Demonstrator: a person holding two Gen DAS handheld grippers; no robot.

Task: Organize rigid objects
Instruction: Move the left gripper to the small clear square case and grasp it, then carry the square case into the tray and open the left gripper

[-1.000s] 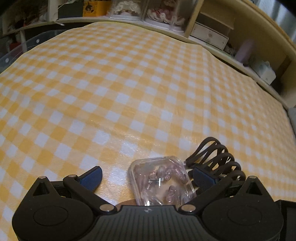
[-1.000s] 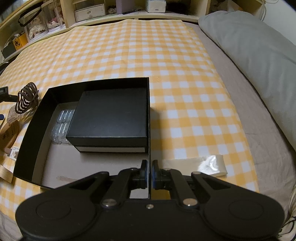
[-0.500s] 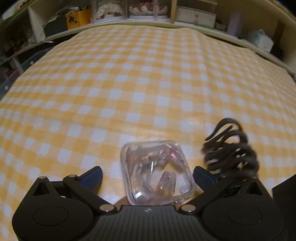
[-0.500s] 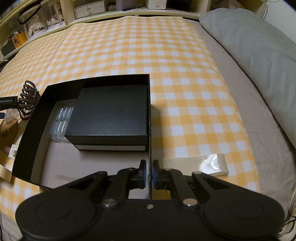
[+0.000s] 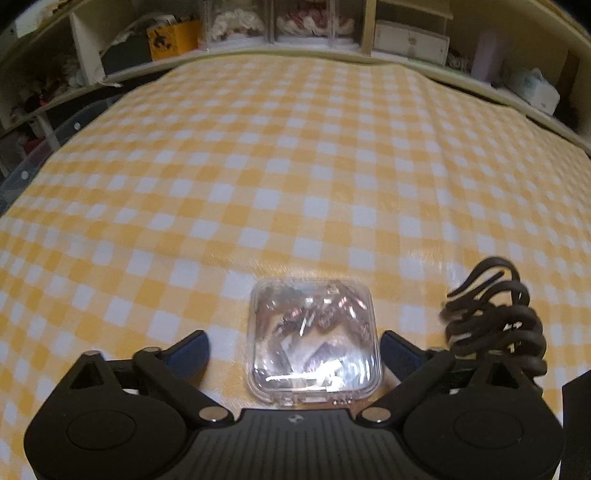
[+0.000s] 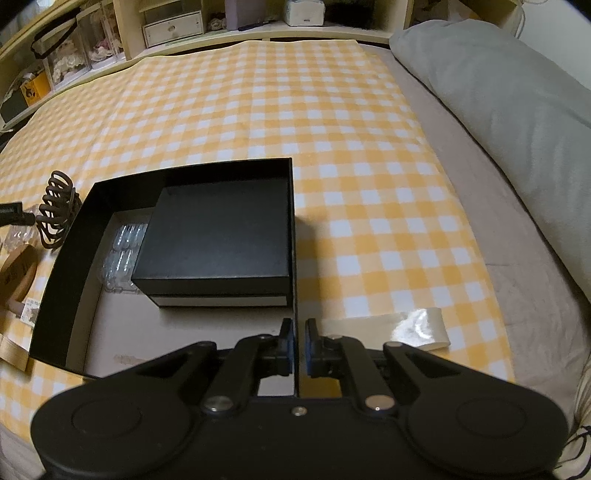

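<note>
A yellow-and-white checked cloth (image 5: 295,166) is spread over the whole work surface, with cluttered shelving (image 5: 332,26) behind it and a grey pillow (image 6: 498,92) along its right edge in the right wrist view. An open black tray (image 6: 59,273) with upright walls is seen on the cloth, and a closed black box (image 6: 218,240) is set inside it against the right wall, with a row of clear plastic pieces (image 6: 122,251) lying in the gap between that box and the tray's left side. The tray's right wall is pinched between the pads of the right gripper (image 6: 298,347), whose jaws are closed on the thin edge. A glossy cream strip (image 6: 406,328) is laid flat on the cloth just to the right of that gripper. A dark brown hair claw (image 5: 495,317) is found just outside the tray's left wall, beside the right finger of the left gripper (image 5: 293,350). A small clear plastic case (image 5: 314,339), holding pinkish pieces that cannot be made out, is seen resting on the cloth between the left gripper's blue-padded fingers (image 5: 188,350); the jaws are closing but stand wide, and a gap is left on the left side, while contact on the right cannot be told.
</note>
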